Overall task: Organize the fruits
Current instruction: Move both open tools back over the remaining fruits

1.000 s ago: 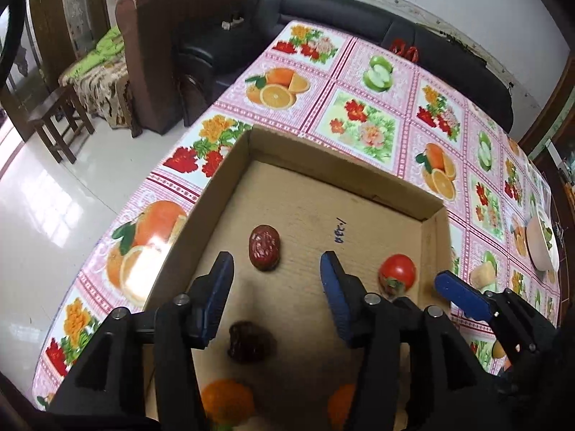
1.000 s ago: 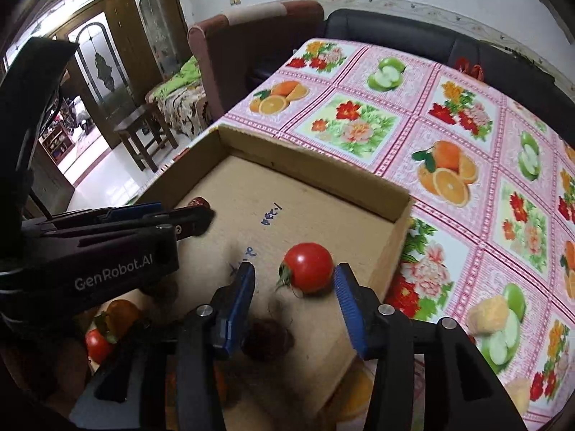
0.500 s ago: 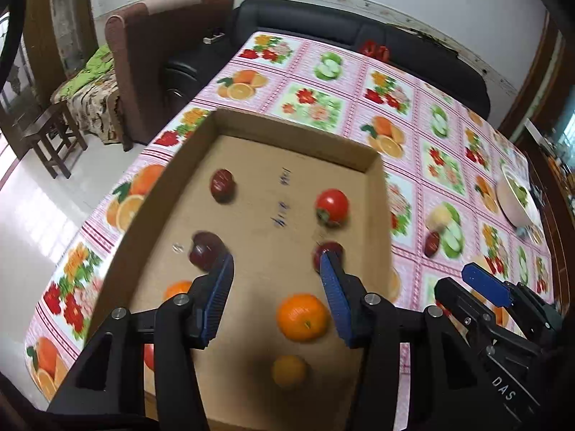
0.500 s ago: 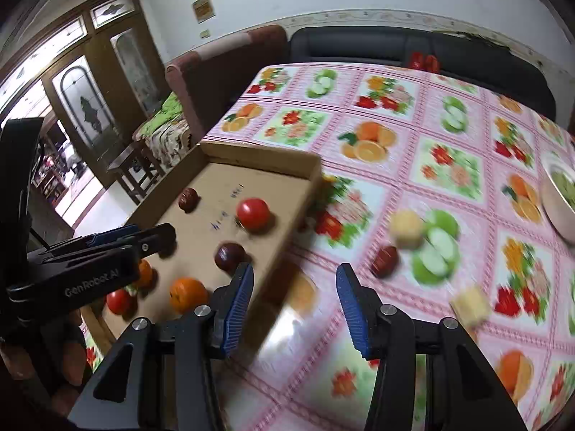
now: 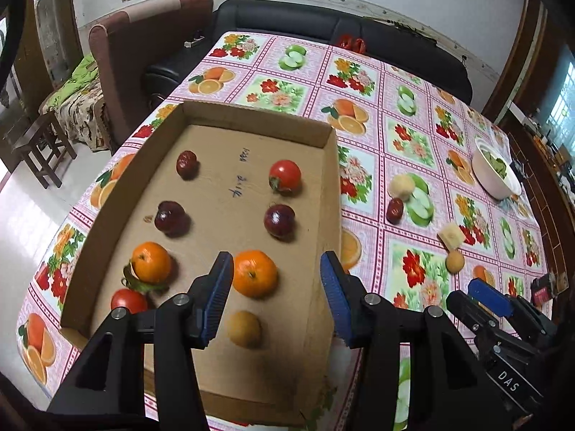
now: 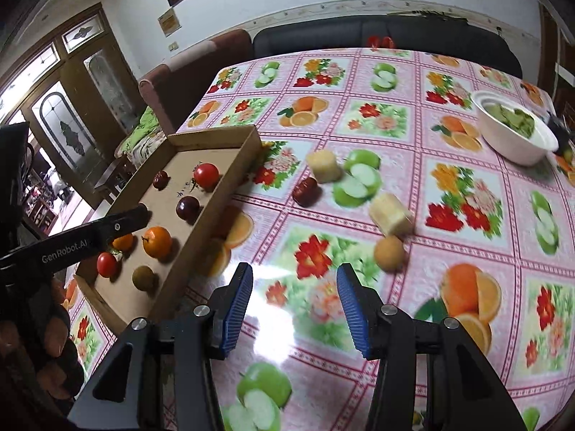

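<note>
A shallow cardboard box (image 5: 325, 136) (image 6: 215, 133) holds several fruits in two columns: a tomato (image 5: 285, 176), a dark plum (image 5: 279, 219), an orange (image 5: 254, 273), a tan round fruit (image 5: 245, 327), a red date (image 5: 187, 163), another plum (image 5: 169, 217), another orange (image 5: 151, 262) and another tomato (image 5: 128, 301). On the cloth outside lie a red date (image 6: 305, 191), two pale yellow chunks (image 6: 323, 166) (image 6: 391, 214) and a tan round fruit (image 6: 389, 252). My left gripper (image 5: 275, 298) is open and empty above the box's near right part. My right gripper (image 6: 294, 312) is open and empty above the cloth, short of the loose fruits.
The table (image 6: 467, 186) has a pink cloth printed with fruit and flowers. A white bowl of greens (image 6: 514, 133) stands at the far right. A brown armchair (image 5: 143, 57) and a black sofa (image 5: 323, 32) stand beyond the table. A stool (image 5: 39, 143) is on the left floor.
Both grippers have pulled back and up from the box. The right gripper has swung right from the tomato to the cloth with the loose fruits. Both stay open.
</note>
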`<state>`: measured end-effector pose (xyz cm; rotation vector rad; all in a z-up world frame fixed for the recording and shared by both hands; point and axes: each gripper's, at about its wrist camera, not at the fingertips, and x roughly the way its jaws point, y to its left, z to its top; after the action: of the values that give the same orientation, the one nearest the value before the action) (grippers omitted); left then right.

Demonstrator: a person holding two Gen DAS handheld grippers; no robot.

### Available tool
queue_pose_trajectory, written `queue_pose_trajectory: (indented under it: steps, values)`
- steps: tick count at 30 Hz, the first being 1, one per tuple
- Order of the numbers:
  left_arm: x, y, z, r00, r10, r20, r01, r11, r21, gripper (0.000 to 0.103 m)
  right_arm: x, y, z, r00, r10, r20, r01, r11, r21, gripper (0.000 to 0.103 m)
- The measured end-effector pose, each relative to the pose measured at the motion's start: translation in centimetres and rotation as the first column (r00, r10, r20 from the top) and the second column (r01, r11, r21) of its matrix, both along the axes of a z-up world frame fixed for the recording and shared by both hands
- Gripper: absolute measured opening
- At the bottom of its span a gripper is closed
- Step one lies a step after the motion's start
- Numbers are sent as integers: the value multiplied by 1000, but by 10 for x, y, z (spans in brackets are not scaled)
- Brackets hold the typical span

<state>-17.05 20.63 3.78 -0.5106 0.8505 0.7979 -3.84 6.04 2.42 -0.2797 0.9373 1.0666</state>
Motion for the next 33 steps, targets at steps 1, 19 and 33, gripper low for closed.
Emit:
queue_pose_trajectory:
  steps: [1,19,33]
  values:
    - [1,-2,-1,1000,-4,-1,4,1000,-2,49,0,-3,0,1000,-5,1,5,1000,0,51]
    - [27,-43,-4,994,-107,-25,107,994,-12,49,12,-46,10,998,-68,11,68,997,23,57]
    - [56,-41,-13,986,-169,-2,168,982,-91,49,39,-33,-13,994,-101,39,102,995,-23,56]
